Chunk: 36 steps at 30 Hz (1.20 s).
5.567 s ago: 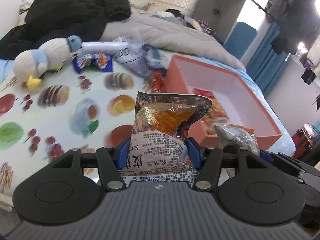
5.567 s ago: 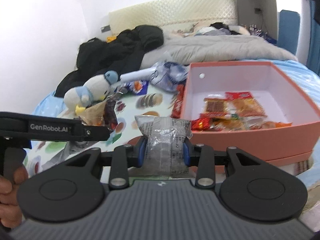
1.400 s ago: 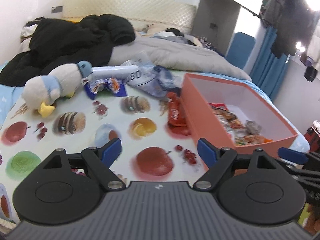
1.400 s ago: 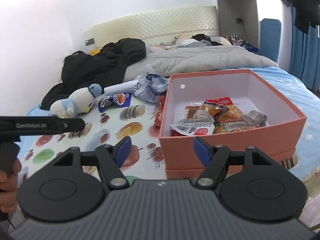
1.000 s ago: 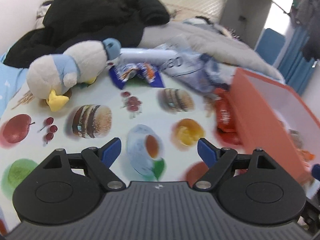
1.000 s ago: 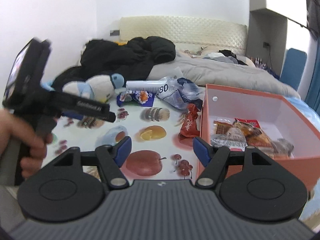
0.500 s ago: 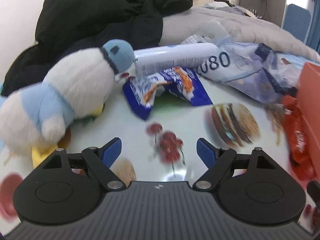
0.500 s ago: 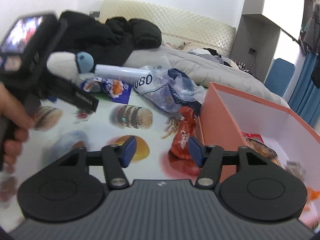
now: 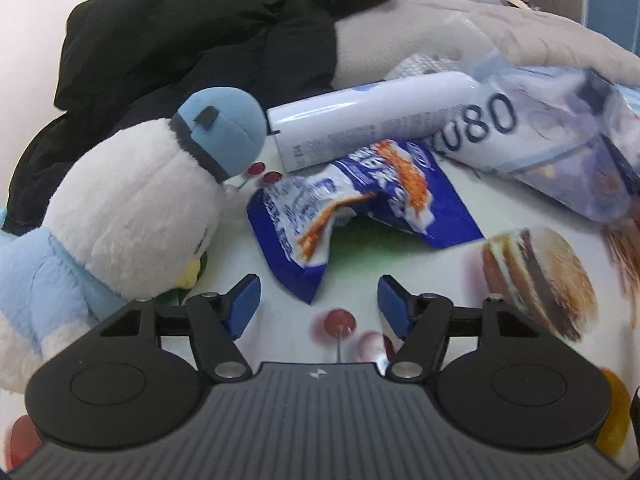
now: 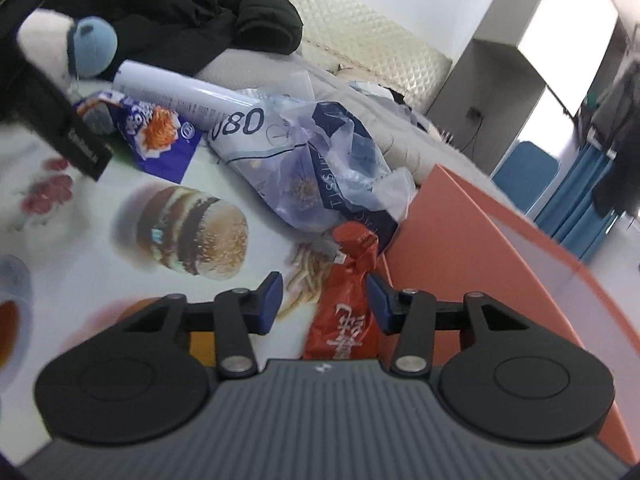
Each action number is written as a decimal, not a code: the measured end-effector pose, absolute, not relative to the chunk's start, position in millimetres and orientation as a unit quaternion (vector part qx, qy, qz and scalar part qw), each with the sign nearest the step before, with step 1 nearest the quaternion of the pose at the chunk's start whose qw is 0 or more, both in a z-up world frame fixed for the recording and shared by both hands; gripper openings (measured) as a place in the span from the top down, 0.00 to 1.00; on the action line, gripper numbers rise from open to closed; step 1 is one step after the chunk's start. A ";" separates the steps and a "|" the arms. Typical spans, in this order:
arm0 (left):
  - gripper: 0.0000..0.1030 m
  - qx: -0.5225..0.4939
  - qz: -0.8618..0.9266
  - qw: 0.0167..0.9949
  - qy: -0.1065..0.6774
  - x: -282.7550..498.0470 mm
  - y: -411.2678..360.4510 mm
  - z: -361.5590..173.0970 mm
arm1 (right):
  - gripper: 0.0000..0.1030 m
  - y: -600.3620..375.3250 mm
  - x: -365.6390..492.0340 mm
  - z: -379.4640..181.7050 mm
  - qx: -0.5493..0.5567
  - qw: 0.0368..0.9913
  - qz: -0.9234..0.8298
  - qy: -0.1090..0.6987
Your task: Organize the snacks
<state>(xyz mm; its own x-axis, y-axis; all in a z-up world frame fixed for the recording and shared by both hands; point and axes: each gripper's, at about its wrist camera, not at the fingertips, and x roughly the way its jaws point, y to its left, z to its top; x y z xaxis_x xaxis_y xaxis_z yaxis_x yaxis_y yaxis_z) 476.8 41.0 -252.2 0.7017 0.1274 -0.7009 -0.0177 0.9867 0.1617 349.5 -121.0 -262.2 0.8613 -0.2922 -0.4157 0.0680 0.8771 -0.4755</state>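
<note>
Snacks: a blue packet (image 9: pixel 360 204) is lying on the food-print cloth (image 9: pixel 520 216), between a plush bird (image 9: pixel 132 200) and a tissue pack (image 9: pixel 560 148); a red packet (image 10: pixel 348 304) is lying against the orange box (image 10: pixel 472 256).
Left gripper (image 9: pixel 318 300): jaws are standing apart and have just been closing; the blue packet's near corner is reaching between the tips, no pad touching it.
Right gripper (image 10: pixel 324 296): jaws are apart and have just been closing; the red packet is sitting between them, close to the right pad; contact cannot be judged.
Change: half a second ago both packets were lying farther ahead of the tips; both are now appearing larger and nearer.
Writing: "080" is showing on the tissue pack, with "TISSUE" (image 10: pixel 328 184) along its dark panel; white script on the red packet is not legible.
White tube (image 9: pixel 372 120): lying behind the blue packet.
</note>
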 end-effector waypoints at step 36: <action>0.84 -0.064 0.060 0.919 0.385 314.9 74.0 -236.4 | 0.91 -109.9 283.6 -237.5 -0.219 0.943 -0.073 0.242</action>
<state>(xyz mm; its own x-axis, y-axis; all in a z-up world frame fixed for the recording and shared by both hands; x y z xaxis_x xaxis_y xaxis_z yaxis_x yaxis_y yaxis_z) 314.9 74.0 -236.4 0.6961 0.0603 -0.7154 -0.1591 0.9847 -0.0717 283.6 -109.9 -237.5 0.8725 -0.2437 -0.4236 0.0320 0.8934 -0.4480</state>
